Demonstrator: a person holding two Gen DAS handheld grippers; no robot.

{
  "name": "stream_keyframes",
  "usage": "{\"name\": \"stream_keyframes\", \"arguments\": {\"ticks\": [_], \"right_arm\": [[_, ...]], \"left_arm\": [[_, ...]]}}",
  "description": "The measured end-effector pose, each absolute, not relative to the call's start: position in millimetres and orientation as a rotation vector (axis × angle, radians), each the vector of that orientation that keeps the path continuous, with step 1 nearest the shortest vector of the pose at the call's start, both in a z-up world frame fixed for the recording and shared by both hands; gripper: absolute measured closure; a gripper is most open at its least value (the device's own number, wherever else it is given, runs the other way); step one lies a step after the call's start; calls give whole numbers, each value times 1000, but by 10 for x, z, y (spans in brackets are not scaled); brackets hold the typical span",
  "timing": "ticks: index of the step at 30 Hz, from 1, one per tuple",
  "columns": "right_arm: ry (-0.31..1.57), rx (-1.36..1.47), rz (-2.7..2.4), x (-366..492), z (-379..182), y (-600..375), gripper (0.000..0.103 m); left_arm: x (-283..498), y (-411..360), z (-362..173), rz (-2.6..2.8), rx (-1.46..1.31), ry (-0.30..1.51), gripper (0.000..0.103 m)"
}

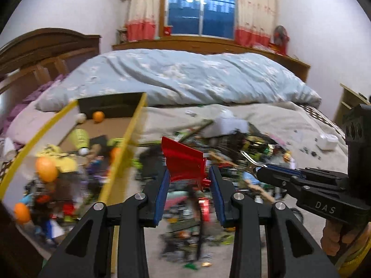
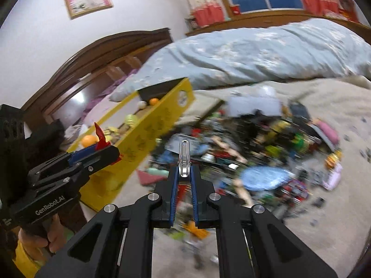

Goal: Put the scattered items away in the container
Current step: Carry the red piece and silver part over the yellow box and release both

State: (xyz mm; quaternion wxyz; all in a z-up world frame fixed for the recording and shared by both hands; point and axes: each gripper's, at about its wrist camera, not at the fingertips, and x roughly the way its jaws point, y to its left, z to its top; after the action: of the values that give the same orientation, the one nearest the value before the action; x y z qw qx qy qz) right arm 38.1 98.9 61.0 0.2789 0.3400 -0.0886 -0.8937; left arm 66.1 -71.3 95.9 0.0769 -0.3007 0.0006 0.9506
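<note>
On bed [image 1: 266,115]: heap of small toys [image 1: 231,157], blurred, spread over beige sheet, well right of yellow box [image 1: 133,125]. Box at left of heap, open, holding orange balls [image 1: 98,116], a white ball [image 1: 81,117], a yellow shuttlecock [image 1: 80,137] and other bits too smeared to name. Far side: rumpled blue quilt [image 1: 185,76], brown headboard [image 1: 46,44] at left, window [image 1: 200,7] with curtains beyond. Left hand-held gripper [image 1: 189,173] partly closed, blue pads clamped on red plastic piece [image 1: 183,159], raised above heap just right of box wall. Right hand-held gripper [image 2: 184,173] nearly closed, pinching clear plastic clip [image 2: 184,159] upright between its tips, over middle of heap. Hand [image 1: 334,238] on right gripper's grip, at near right in left view.
</note>
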Motion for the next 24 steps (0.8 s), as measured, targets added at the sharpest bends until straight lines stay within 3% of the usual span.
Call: {"name": "stream_keyframes", "arguments": {"ticks": [24], "right_arm": [[-112,903,-2243,-357,849,-964,92]], "left_arm": [[517,-2611,798,3189,-982,-140,69]]}}
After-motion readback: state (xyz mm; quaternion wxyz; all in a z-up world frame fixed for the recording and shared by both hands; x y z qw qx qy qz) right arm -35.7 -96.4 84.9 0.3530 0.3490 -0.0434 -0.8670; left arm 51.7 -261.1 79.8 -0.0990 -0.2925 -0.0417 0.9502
